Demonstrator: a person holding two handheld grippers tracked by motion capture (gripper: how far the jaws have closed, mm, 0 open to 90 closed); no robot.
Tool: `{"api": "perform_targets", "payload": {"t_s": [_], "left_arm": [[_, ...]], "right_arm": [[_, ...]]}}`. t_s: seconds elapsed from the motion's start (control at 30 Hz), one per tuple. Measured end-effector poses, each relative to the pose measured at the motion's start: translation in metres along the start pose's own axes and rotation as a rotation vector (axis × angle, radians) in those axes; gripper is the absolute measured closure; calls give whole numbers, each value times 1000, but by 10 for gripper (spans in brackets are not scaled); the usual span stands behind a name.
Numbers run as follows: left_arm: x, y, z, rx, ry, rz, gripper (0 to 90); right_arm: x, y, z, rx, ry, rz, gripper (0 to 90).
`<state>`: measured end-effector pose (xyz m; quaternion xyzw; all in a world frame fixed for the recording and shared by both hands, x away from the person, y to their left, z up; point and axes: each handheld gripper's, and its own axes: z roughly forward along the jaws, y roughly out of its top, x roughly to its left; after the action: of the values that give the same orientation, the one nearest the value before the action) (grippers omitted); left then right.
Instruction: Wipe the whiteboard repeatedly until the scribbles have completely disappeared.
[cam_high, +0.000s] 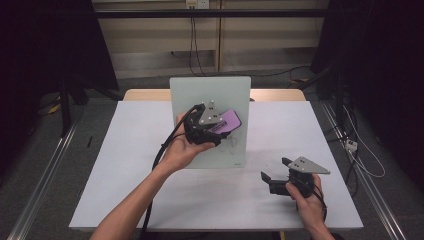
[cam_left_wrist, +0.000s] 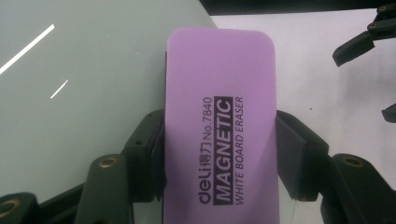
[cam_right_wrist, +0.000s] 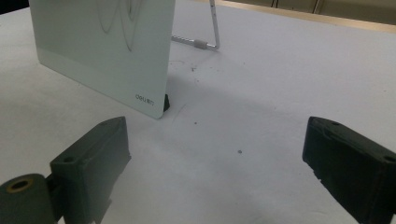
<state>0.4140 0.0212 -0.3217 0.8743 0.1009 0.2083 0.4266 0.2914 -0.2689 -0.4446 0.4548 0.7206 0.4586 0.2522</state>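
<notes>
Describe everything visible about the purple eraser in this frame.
The purple eraser is a flat rounded-corner block, foam-like in look, printed in dark lettering "deli No.7840 MAGNETIC WHITE BOARD ERASER". The left gripper clamps it by its long sides, its far end sticking out beyond the jaws. It is held against or just before the upright glass whiteboard; contact cannot be told.

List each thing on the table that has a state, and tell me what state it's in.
Purple magnetic whiteboard eraser: clamped by its long sides, held against the board.
Pale glass whiteboard: upright on its metal stand, dark scribbles on its face.
Left gripper: shut on the eraser.
Right gripper: open, holding nothing, low over the white table.
</notes>
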Motion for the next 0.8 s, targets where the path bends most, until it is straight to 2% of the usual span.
{"api": "perform_targets", "payload": {"t_s": [0.07, 0.3, 0.37, 0.47, 0.63, 0.8], "left_arm": [[-3, 0, 2, 11, 12, 15, 409], [-16, 1, 19, 22, -27, 18, 409], [-23, 0, 24, 42, -32, 39, 409], [-33, -6, 33, 68, -54, 62, 409], [-44, -16, 42, 102, -83, 67, 409], [-49, -25, 46, 130, -112, 74, 409]], "right_arm": [[0, 0, 0, 1, 1, -1, 75], [1, 0, 2, 2, 3, -4, 75], [0, 0, 1, 1, 3, -6, 75], [0, 0, 0, -1, 3, -1, 75], [-1, -1, -1, -1, -3, 4, 75], [0, 0, 0, 1, 2, -1, 75]]}}
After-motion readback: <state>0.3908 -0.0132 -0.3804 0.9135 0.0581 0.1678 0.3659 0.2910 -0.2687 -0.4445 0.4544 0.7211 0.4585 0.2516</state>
